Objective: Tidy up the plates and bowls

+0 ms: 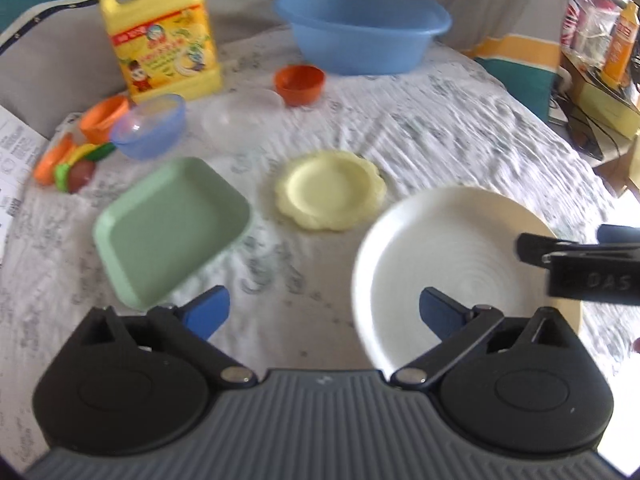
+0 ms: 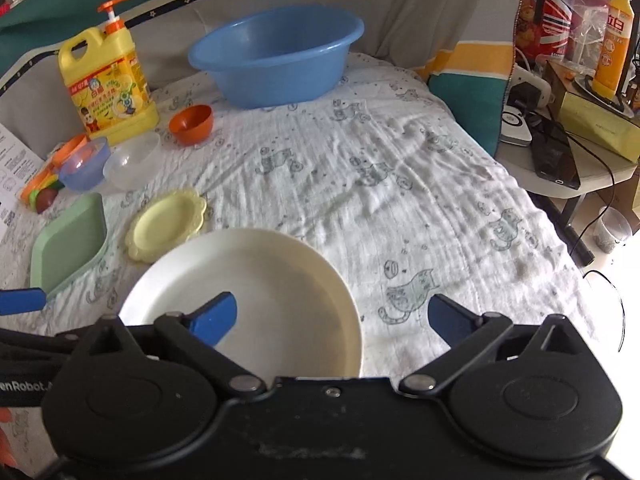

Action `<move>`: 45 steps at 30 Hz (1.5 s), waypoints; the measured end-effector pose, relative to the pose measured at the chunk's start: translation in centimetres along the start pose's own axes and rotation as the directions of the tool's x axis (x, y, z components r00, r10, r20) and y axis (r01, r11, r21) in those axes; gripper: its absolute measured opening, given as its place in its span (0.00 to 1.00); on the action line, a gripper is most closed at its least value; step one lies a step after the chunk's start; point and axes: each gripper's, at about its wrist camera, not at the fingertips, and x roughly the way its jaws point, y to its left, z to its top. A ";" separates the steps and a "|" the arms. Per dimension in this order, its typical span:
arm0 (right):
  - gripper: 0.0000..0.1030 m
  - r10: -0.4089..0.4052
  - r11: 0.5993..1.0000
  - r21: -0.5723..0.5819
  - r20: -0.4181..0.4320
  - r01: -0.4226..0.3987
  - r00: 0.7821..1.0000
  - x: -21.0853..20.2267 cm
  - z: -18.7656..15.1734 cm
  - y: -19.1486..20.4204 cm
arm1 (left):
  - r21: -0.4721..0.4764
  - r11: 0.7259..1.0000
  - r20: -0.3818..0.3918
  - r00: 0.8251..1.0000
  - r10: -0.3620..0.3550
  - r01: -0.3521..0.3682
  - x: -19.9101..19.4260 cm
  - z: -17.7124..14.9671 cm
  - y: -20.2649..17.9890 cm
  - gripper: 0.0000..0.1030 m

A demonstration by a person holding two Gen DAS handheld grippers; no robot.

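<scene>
A large white plate [image 2: 260, 280] lies on the patterned cloth, close under my right gripper [image 2: 332, 316]. That gripper is open, with the plate's right rim below the gap and nothing pressed. My left gripper [image 1: 326, 312] is open over bare cloth, between a green square plate [image 1: 172, 232] and the white plate [image 1: 448, 264]. A yellow scalloped plate [image 1: 330, 190] sits just beyond. Further back stand an orange bowl [image 1: 299, 84], a clear bowl [image 1: 240, 118] and a small blue bowl [image 1: 150, 126].
A big blue basin [image 2: 276, 56] and a yellow detergent jug [image 2: 106, 88] stand at the back. Toy food [image 1: 68, 164] and papers lie at the left edge. A side table [image 2: 560, 152] with a cable, devices and a bottle borders the right.
</scene>
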 end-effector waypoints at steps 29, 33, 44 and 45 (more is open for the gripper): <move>1.00 0.212 0.959 -0.182 -0.043 -0.216 0.976 1.9 5.6 15.7 | -0.330 0.939 0.020 0.994 0.107 -0.095 0.8 -0.2 16.4 1.00; 0.98 0.264 0.942 -0.188 -0.101 -0.279 0.959 4.2 6.4 18.8 | -0.373 0.922 0.030 0.991 0.129 -0.108 1.7 -0.5 19.0 1.00; 0.52 0.296 0.916 -0.217 -0.206 -0.339 0.933 10.5 7.2 23.5 | -0.370 0.925 -0.026 0.996 0.085 -0.089 4.9 -0.1 20.6 1.00; 0.48 0.299 0.913 -0.222 -0.210 -0.343 0.931 10.9 7.2 23.9 | -0.377 0.922 -0.033 0.996 0.082 -0.089 5.2 -0.1 20.7 1.00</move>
